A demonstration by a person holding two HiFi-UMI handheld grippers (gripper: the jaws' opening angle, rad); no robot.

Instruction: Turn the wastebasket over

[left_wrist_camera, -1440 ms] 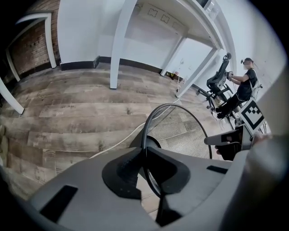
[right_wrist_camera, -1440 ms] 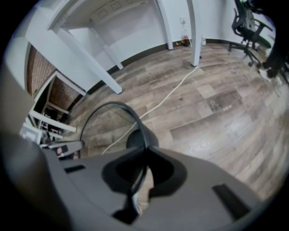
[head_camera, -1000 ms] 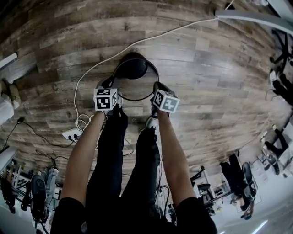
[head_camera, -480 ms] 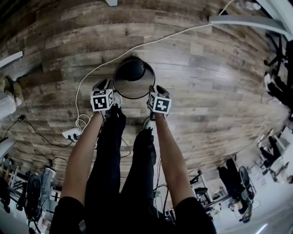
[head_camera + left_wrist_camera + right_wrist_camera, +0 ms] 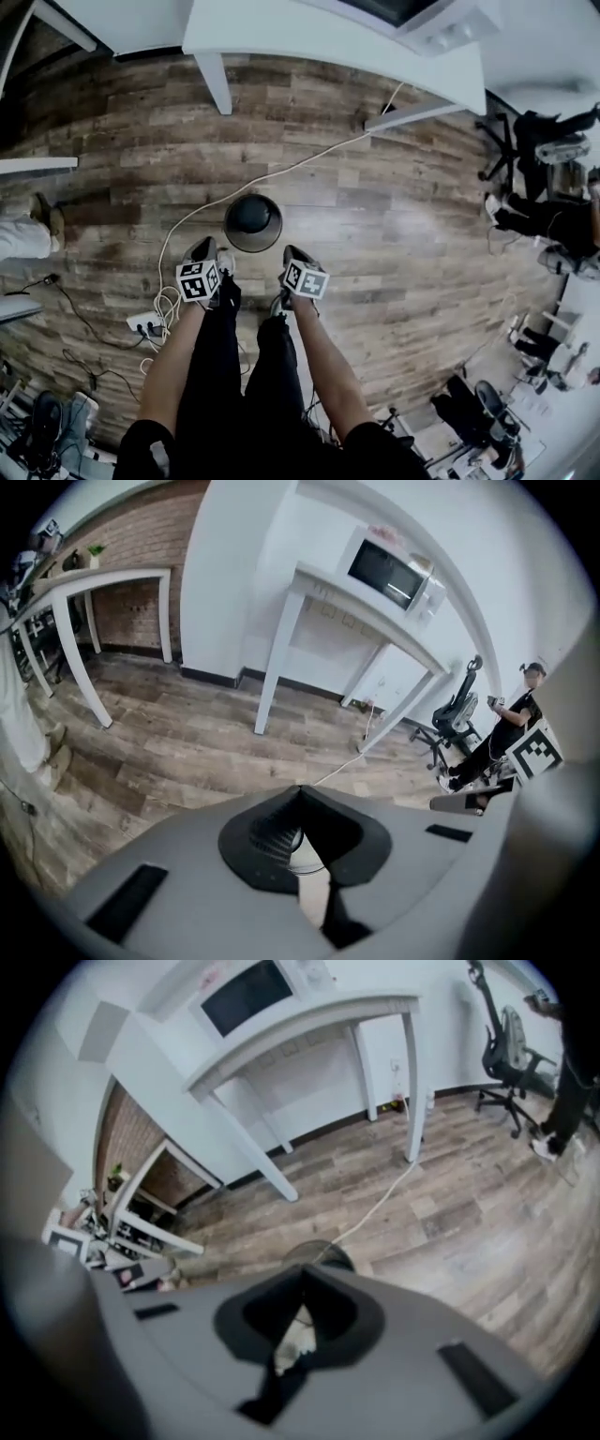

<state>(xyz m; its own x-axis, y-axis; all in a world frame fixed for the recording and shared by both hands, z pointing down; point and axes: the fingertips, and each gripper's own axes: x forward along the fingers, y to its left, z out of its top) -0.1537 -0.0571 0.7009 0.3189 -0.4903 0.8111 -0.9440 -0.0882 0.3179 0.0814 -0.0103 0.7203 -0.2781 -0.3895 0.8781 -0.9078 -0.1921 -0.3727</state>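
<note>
The wastebasket is round, dark and made of mesh. It stands on the wooden floor ahead of the person's feet, apparently with its wide rim down and its small dark base up. Nothing touches it. My left gripper and right gripper hang side by side well above it, nearer the person. Both are shut with nothing between the jaws. In the right gripper view the wastebasket shows just past the closed jaws of the right gripper. In the left gripper view the left gripper hides almost all of it.
A white cable runs across the floor past the basket to a power strip at the left. White tables stand beyond, one with a microwave. Office chairs and a person are at the right.
Both grippers have risen away from the wastebasket, which now stands alone on the floor. The head view has pulled up, so the basket looks smaller and the tables come into sight.
</note>
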